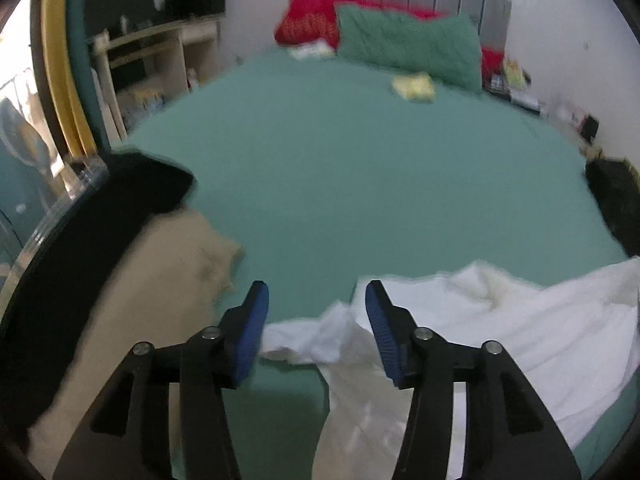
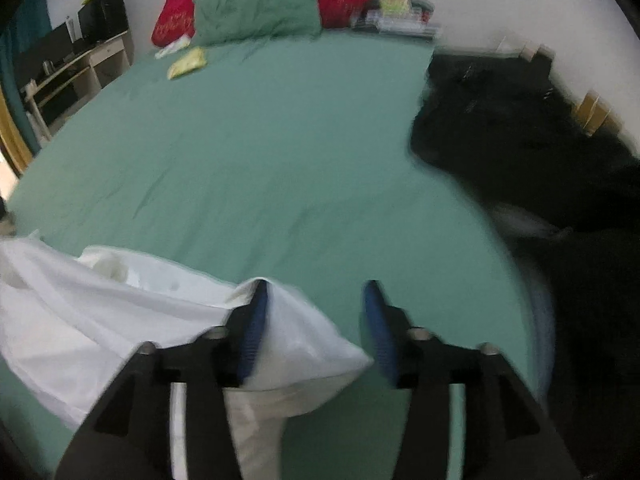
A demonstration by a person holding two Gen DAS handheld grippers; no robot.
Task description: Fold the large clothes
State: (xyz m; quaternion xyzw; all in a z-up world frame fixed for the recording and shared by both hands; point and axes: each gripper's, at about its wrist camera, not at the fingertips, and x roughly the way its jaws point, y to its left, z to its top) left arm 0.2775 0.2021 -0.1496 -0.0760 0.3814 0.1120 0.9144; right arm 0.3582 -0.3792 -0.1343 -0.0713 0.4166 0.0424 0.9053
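The white garment (image 1: 460, 320) is lying crumpled at the near edge of the green bed (image 1: 340, 168), stretching crosswise between the 2 tongs. The left tongs (image 1: 316, 328) are hanging released over its left end, cloth trailing beneath. The right tongs (image 2: 314, 328) are gaping too, with a fabric corner draping against the inner finger (image 2: 254, 328), so the right looks nearer to a grip.

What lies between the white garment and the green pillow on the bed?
Mostly bare green bedsheet separates the white garment from the green pillow; a small yellow item lies near the pillow, left wrist view.
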